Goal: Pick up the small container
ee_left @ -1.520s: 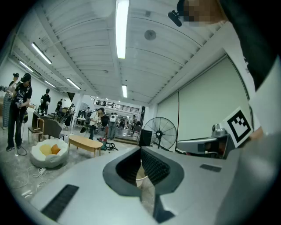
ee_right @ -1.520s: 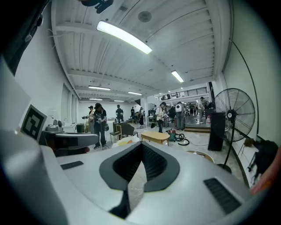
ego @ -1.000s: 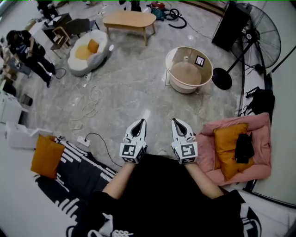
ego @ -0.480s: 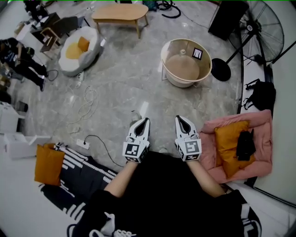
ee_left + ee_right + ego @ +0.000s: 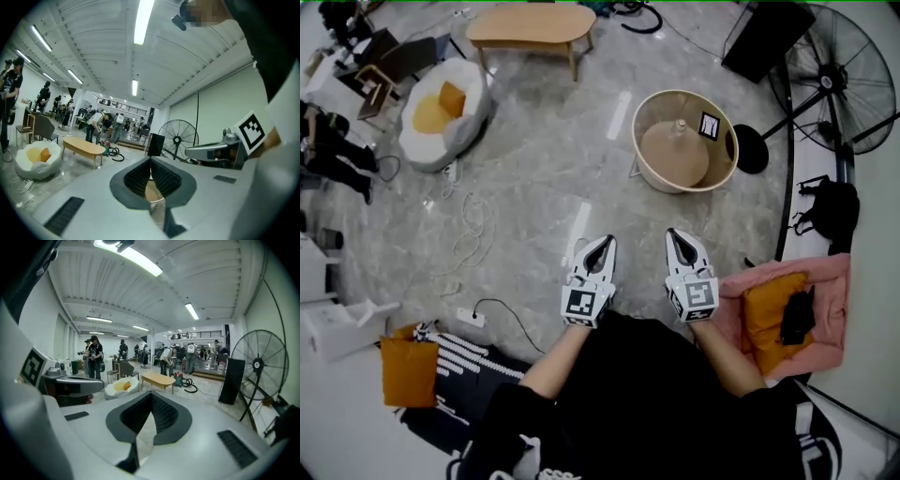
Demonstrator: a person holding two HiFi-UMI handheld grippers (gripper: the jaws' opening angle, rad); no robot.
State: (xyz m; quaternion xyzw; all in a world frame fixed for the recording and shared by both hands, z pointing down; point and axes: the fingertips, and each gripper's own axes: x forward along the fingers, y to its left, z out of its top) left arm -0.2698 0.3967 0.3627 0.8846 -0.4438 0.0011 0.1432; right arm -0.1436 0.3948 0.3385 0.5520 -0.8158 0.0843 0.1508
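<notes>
Below, in the head view, the left gripper (image 5: 604,243) and right gripper (image 5: 676,235) are held side by side over the marble floor (image 5: 534,187), both pointing away from the person. Ahead of the right gripper and well apart from it stands a round beige tub (image 5: 649,167). A marked square (image 5: 708,125) leans inside its far wall; whether that is the small container cannot be told.

In the left gripper view, the jaws are pressed together with nothing between them. The tub shows beyond them, and the right gripper is alongside.

In the right gripper view, the jaws likewise meet at the tips, empty. A standing fan (image 5: 257,364) is at the right.
</notes>
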